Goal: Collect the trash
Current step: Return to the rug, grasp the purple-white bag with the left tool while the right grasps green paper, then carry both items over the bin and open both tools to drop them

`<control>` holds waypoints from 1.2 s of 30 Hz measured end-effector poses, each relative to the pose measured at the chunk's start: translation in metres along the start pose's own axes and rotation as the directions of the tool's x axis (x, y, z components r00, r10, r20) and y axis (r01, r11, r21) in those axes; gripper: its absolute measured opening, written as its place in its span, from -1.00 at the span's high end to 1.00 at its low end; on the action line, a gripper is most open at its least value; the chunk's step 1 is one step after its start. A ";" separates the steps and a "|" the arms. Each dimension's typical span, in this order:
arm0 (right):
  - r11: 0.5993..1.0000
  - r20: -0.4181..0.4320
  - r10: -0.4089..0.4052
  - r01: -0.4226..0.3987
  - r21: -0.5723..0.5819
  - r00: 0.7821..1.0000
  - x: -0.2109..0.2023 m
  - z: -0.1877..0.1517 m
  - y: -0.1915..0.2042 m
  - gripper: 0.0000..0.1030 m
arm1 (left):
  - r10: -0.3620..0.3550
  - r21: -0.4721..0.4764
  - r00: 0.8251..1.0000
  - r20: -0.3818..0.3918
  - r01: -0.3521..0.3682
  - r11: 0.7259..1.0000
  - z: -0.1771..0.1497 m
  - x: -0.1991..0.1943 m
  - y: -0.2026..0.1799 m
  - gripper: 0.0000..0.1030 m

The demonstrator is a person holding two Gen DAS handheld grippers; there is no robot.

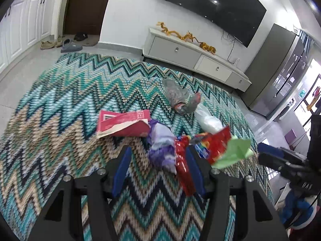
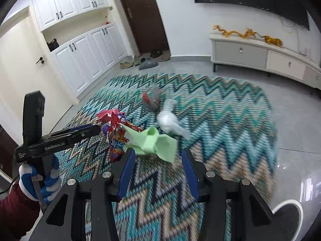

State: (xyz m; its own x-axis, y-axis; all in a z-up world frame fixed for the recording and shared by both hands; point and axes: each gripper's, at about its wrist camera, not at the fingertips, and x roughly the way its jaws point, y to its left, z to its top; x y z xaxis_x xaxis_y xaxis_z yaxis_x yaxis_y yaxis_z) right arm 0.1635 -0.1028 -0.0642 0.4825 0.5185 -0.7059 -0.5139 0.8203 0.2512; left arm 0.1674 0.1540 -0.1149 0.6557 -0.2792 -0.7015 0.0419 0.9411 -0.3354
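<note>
Grippers first: the left gripper [image 1: 158, 156] has its 2 blue fingers spread with nothing pinched, though a red wrapper [image 1: 183, 172] lies right along its right-hand finger. The right gripper [image 2: 157, 157] is spread too, a crumpled green paper [image 2: 154, 142] sitting just past its tips, not clamped. Further out on the zigzag rug [image 2: 230, 120] there's a purple wrapper [image 1: 160, 144], a red carton [image 1: 122, 123], then a clear plastic bag [image 2: 170, 120] and a grey bag [image 1: 176, 94]. TV cabinet [image 2: 260, 58] sits at the back.
</note>
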 end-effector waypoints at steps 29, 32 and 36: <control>1.000 0.095 -0.011 0.012 -0.006 0.995 -0.070 -0.027 -0.005 0.62 | 0.016 0.060 0.995 0.099 -0.022 0.998 -0.024 -0.082 -0.030 0.51; 1.000 0.140 -0.031 0.031 0.004 0.990 -0.100 -0.034 -0.008 0.62 | 0.023 0.090 0.991 0.129 -0.035 0.995 -0.025 -0.100 -0.047 0.51; 0.997 0.199 -0.070 0.067 0.026 0.978 -0.140 -0.047 -0.018 0.62 | 0.022 0.145 0.986 0.165 -0.046 0.988 -0.027 -0.119 -0.078 0.51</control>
State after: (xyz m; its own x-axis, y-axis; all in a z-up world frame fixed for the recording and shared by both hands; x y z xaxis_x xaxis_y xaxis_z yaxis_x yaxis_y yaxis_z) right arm 0.0713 -0.2019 -0.0010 0.6487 0.4971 -0.5763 -0.4621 0.8589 0.2207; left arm 0.0657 0.1088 -0.0222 0.7720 -0.2235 -0.5950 0.1203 0.9706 -0.2085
